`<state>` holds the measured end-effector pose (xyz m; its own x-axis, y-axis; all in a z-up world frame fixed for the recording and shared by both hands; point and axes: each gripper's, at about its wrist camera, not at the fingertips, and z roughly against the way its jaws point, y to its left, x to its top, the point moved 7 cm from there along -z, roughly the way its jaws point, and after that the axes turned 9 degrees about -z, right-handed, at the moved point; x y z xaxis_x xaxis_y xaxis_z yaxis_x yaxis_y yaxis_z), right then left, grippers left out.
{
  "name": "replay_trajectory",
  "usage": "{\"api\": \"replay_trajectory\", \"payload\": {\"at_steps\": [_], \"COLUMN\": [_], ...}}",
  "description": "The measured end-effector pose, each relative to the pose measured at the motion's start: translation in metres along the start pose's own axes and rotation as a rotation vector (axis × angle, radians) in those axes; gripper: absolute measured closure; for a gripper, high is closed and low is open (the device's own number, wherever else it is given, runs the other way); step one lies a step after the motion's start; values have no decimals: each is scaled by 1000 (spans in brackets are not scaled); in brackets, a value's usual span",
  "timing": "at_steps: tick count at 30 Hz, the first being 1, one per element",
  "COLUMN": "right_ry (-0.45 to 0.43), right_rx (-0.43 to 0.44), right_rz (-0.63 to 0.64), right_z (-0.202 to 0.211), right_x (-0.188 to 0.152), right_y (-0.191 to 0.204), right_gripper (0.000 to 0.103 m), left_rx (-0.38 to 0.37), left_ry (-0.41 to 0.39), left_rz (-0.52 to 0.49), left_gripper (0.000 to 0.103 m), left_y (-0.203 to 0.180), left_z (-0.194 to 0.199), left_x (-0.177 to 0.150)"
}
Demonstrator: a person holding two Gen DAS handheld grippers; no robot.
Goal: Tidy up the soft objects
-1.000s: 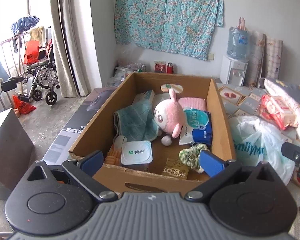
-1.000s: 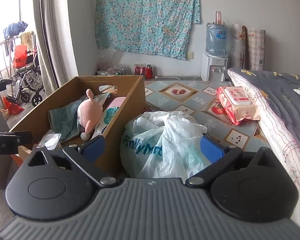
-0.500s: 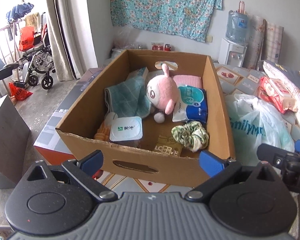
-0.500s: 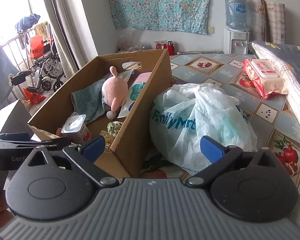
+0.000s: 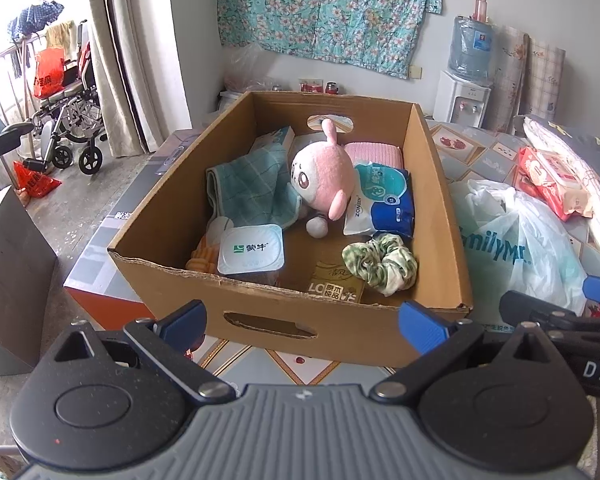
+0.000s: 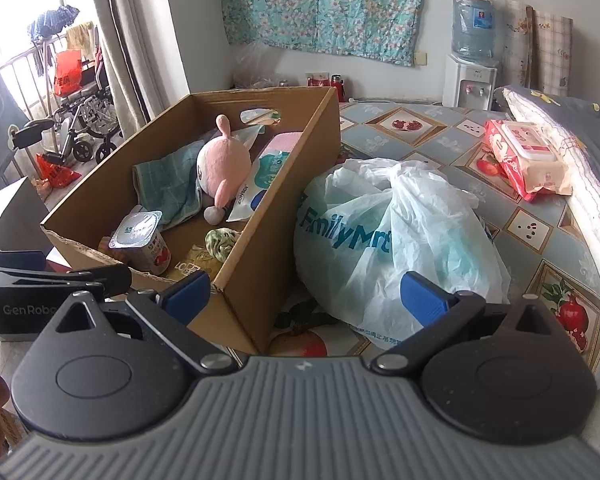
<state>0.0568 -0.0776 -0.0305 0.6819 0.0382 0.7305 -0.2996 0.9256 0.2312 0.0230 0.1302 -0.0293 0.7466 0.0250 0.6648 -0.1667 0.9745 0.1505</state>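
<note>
cardboard box (image 5: 284,320) sits straight ahead of the left gripper (image 5: 302,316), whose jaws are spread wide and empty just short of its near wall. right gripper (image 6: 306,294) hangs equally released, aimed at the white plastic bag (image 6: 400,232) beside the box, so the left is nearer the soft things. inside: one pink plush toy (image 5: 324,176) mid-box, long axis running away from the jaws; one teal towel (image 5: 248,192) to its left; one green scrunchie (image 5: 380,264) near right; one yogurt cup (image 5: 250,254); one blue-and-white tissue pack (image 5: 384,204).
</note>
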Motion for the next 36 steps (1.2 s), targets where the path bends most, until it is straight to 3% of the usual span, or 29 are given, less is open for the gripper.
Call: {"api": "replay_trajectory", "payload": {"at_steps": [36], "right_ry": [20], "right_rx": [-11], "right_rz": [-6], "right_z": [-9], "right_x": [-2], "right_y": [-3], "right_gripper": [1], "left_rx": [13], "left_ry": [34], "left_rz": [5], "left_gripper": [1], "left_y": [0], "left_z": [-3], "left_x": [-4]}}
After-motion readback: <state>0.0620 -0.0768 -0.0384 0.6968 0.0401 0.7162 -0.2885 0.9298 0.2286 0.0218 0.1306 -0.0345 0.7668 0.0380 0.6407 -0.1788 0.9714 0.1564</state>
